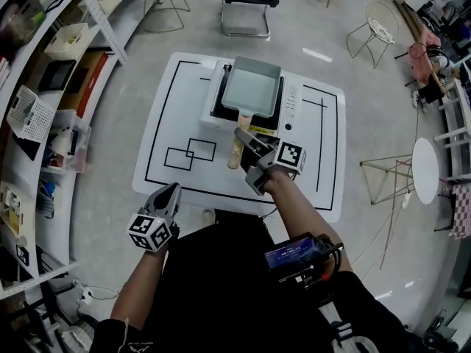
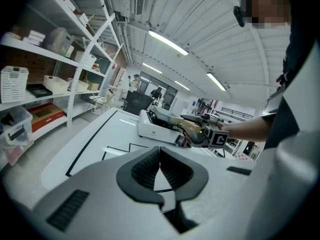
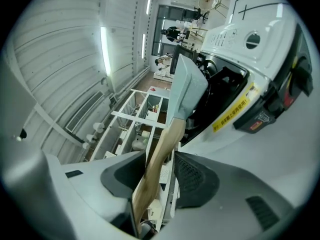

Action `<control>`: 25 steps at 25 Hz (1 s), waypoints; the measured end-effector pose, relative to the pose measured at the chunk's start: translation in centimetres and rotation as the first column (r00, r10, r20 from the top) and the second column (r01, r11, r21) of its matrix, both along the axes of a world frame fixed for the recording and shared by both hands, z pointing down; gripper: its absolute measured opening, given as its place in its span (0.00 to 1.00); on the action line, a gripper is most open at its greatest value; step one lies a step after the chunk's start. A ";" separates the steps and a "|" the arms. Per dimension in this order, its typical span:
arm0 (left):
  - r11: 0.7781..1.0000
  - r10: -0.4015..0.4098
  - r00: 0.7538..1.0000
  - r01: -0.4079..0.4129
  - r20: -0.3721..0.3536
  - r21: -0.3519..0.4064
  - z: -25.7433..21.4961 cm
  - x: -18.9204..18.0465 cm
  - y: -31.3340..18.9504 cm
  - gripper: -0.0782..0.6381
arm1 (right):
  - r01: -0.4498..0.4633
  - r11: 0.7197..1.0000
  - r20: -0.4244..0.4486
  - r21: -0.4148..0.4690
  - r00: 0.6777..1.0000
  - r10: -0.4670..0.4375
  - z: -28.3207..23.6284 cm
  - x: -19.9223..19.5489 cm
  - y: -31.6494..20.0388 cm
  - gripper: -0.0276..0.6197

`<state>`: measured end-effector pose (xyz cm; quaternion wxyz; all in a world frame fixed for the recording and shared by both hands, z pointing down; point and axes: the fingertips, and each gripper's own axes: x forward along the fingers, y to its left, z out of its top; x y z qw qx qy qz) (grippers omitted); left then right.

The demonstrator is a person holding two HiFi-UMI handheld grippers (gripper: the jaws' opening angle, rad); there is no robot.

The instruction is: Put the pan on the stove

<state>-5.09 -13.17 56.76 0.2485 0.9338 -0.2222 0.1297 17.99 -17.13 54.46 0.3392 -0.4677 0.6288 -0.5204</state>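
Right gripper view: pan (image 3: 187, 84) on stove (image 3: 250, 39), right gripper (image 3: 156, 159) spread around handle (image 3: 167, 134); left gripper (image 2: 160, 159) pressed together, empty. Next, probably withdraw toward six o'clock.

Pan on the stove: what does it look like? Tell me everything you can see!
The pan is a rectangle, pale green-blue, shallow and empty, and looks like metal. It sits on the white stove on the table. Its light wooden handle sticks out toward the person, between the open jaws of the right gripper.
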 end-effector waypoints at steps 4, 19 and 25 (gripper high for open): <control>1.000 0.013 1.000 -0.013 -0.001 -0.009 0.2 -0.2 0.9 0.12 | -0.033 0.999 -0.020 -0.008 0.999 0.032 -0.2 0.2 1.3 0.35; 0.995 0.102 0.994 -0.102 -0.037 0.019 -1.5 2.4 2.4 0.12 | -0.121 0.992 -0.174 0.026 0.977 0.123 -2.2 2.8 7.4 0.27; 0.990 0.137 0.989 -0.136 -0.055 0.032 -2.7 5.0 4.8 0.12 | -0.120 0.992 -0.312 0.046 0.941 0.128 -2.9 4.5 11.4 0.16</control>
